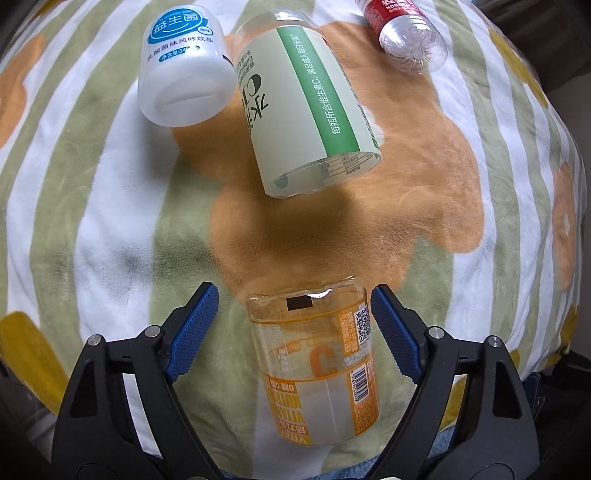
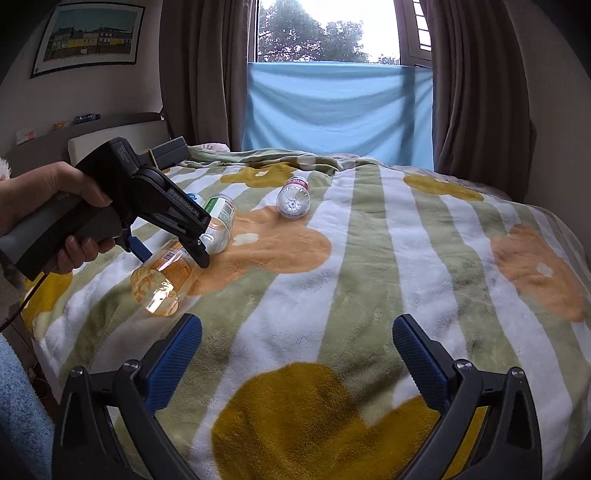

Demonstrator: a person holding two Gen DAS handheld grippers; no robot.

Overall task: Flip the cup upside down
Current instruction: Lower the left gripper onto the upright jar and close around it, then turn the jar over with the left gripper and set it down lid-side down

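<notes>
An orange-labelled clear cup [image 1: 317, 365] lies on its side on the striped blanket, between the fingers of my left gripper [image 1: 293, 306]. The jaws are open around it; the right pad [image 1: 395, 328] is close to its side and the left pad [image 1: 194, 328] stands apart. In the right wrist view the same cup [image 2: 164, 282] lies with its open mouth toward the camera, and the left gripper [image 2: 173, 236] reaches over it from the left. My right gripper [image 2: 295, 339] is open and empty above the blanket's near part.
A green-labelled cup [image 1: 306, 107] and a white blue-labelled cup [image 1: 184, 70] lie beyond the orange one, and a red-labelled clear cup [image 1: 406, 33] lies further right. The blanket [image 2: 369, 258] covers a bed; a window with curtains is behind it.
</notes>
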